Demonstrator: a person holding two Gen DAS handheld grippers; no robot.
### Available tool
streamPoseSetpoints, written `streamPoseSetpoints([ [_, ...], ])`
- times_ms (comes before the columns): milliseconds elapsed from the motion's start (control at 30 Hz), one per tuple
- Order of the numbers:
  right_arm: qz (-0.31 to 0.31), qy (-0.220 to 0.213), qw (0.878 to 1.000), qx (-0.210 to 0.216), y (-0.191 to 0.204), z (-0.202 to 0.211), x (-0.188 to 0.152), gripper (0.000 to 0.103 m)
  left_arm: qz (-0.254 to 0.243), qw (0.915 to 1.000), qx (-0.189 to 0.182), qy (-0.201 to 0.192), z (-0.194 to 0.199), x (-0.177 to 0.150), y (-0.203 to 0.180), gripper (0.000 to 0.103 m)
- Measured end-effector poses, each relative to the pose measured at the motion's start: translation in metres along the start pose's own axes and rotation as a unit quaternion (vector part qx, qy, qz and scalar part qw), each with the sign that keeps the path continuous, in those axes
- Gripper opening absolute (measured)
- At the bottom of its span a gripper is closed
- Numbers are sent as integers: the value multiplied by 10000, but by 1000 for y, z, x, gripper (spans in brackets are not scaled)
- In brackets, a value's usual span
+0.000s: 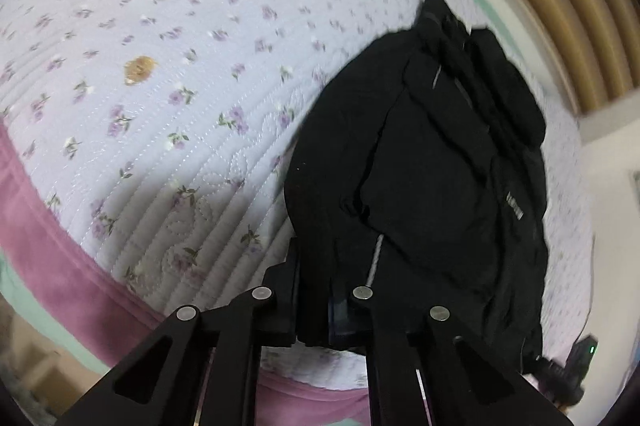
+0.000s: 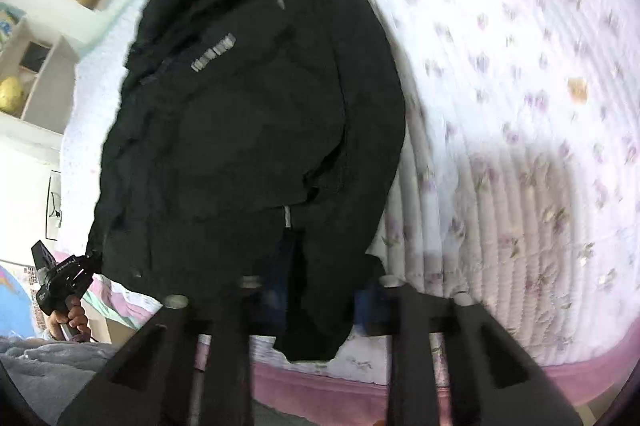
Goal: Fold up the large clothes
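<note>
A large black jacket (image 1: 432, 162) lies spread on a quilted bedspread (image 1: 168, 74) printed with small purple flowers, its length running from the near edge of the bed toward the far side. Its bulkier, bunched end with thick folds lies farthest away, near the bedspread's pale green border, while the flatter hem hangs slightly over the near edge above a pink band. The fabric is dark and matte, creased in broad folds, with short grey reflective strips and a small grey lettered patch (image 2: 214, 52) on its upper side.
</note>
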State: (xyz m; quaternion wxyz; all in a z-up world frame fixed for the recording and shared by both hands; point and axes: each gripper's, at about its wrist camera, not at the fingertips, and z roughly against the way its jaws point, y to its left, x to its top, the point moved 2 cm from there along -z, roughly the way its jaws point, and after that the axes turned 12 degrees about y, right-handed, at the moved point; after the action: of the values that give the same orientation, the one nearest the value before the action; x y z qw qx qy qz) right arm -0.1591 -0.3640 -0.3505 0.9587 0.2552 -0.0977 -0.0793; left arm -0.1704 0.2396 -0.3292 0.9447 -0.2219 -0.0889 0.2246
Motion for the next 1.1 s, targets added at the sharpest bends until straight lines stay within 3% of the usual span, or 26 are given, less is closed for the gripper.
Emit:
streamPoseSetpoints([
  [167,500,-441,9976,-174,32,30,6,15,241,9984,-414,-309,22,10,-9,7],
  [333,837,-1142,9894,-326,61,71,34,13,-230,9949,-492,-847,56,35,-49,6],
  [467,1070,-1664,9797,-332,85,104,70,12,-562,9870,-724,-1319,84,67,-90,7],
  [633,1068,-2302,9670,-237,109,150,124,12,-992,9790,-517,-1705,104,114,-135,7],
  [833,983,-2882,9522,-249,138,186,193,12,-1563,9580,-261,-2388,132,164,-192,7],
  [900,1150,-3046,9449,-345,152,191,218,12,-1760,9508,-2,-2551,130,185,-213,7],
  [1100,1113,-3178,9395,-633,166,176,282,12,-1821,9449,340,-2699,97,251,-251,7],
])
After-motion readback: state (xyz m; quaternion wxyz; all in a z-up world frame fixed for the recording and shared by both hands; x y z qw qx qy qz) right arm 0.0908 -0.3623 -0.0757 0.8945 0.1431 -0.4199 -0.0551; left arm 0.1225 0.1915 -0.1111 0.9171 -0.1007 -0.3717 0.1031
